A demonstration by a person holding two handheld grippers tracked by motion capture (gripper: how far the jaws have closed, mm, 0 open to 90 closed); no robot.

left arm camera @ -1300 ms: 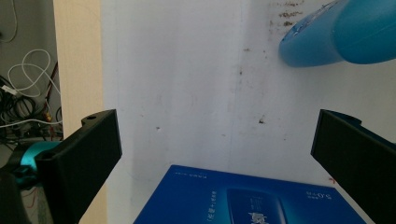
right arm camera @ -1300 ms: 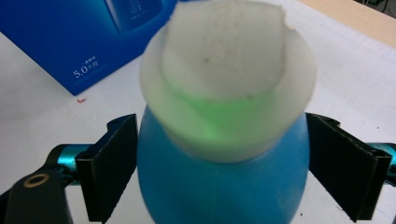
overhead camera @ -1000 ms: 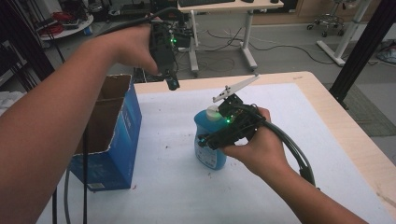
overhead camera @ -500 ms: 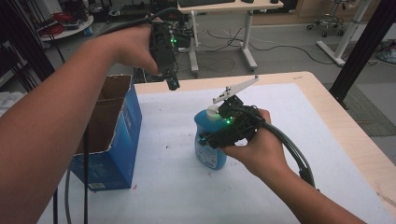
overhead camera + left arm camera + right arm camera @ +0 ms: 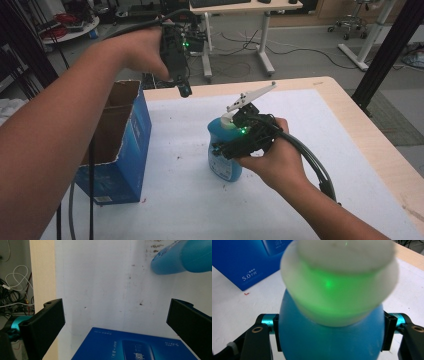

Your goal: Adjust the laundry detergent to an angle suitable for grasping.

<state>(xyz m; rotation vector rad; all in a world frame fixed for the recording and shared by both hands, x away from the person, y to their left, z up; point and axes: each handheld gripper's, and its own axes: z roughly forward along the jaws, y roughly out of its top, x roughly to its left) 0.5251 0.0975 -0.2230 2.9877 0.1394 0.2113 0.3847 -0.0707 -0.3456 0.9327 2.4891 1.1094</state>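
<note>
A blue bottle [image 5: 223,162] with a white cap [image 5: 227,120] stands upright on the white table top [image 5: 320,115]. My right gripper [image 5: 235,147] reaches it from the right. Its jaws have just been closing with the bottle between them. In the right gripper view both pads [image 5: 277,332] press the sides of the bottle [image 5: 329,340] just under the cap [image 5: 339,280]. My left gripper [image 5: 184,90] hangs in the air over the table's far edge, pointing down. In the left gripper view it [image 5: 116,322] stands open and holds nothing, above the bottle [image 5: 180,257].
An open blue cardboard box [image 5: 117,145] stands at the table's left, close beside the bottle; the box [image 5: 135,347] lies below the left jaws. Desks, cables and chair legs fill the floor beyond the table. A black post [image 5: 385,55] rises at the right.
</note>
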